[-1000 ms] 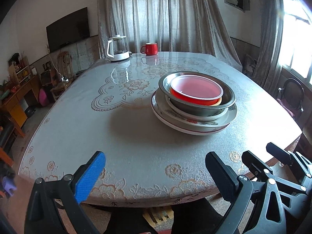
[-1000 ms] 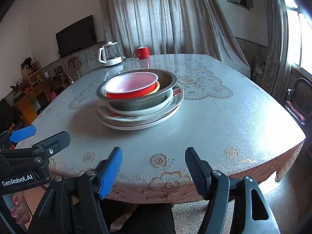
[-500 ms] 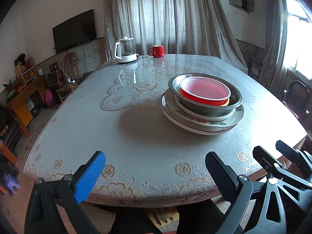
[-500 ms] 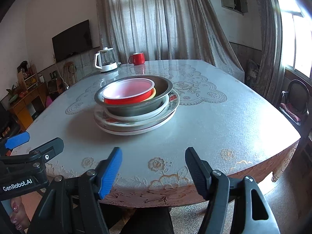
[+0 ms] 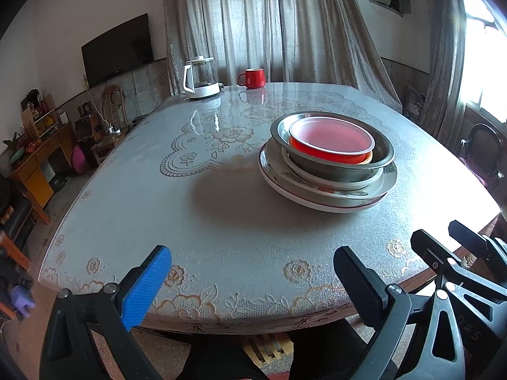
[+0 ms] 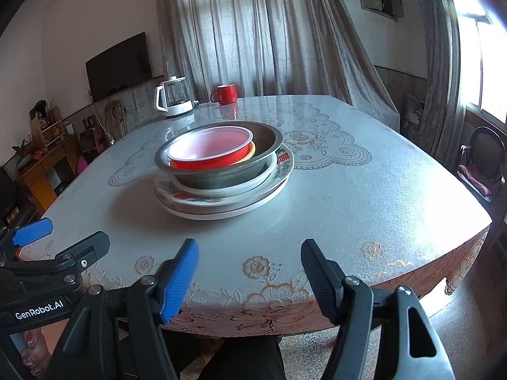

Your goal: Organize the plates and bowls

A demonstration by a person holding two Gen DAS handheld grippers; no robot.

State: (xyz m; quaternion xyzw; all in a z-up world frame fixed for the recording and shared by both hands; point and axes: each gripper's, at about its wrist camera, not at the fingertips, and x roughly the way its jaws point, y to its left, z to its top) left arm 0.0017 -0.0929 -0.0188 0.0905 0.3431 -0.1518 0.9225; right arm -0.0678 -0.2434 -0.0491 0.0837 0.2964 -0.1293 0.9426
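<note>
Both the left gripper [image 5: 250, 280] and the right gripper [image 6: 250, 277] hang apart and empty near the surface [image 5: 228, 215] edge, while the nested stack of plates and bowls [image 6: 221, 171] sits tidy, fitting either finished sorting or dishes awaiting separation.

Open left tongs [image 5: 253, 280] near table [image 5: 221, 221] edge, stacked dishes [image 5: 328, 171] beyond

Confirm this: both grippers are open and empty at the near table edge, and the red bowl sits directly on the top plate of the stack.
Not quite. The red bowl sits inside the metal bowl, which rests on the plates; the right wrist view shows it. Both the left gripper and right gripper are open and empty.
</note>
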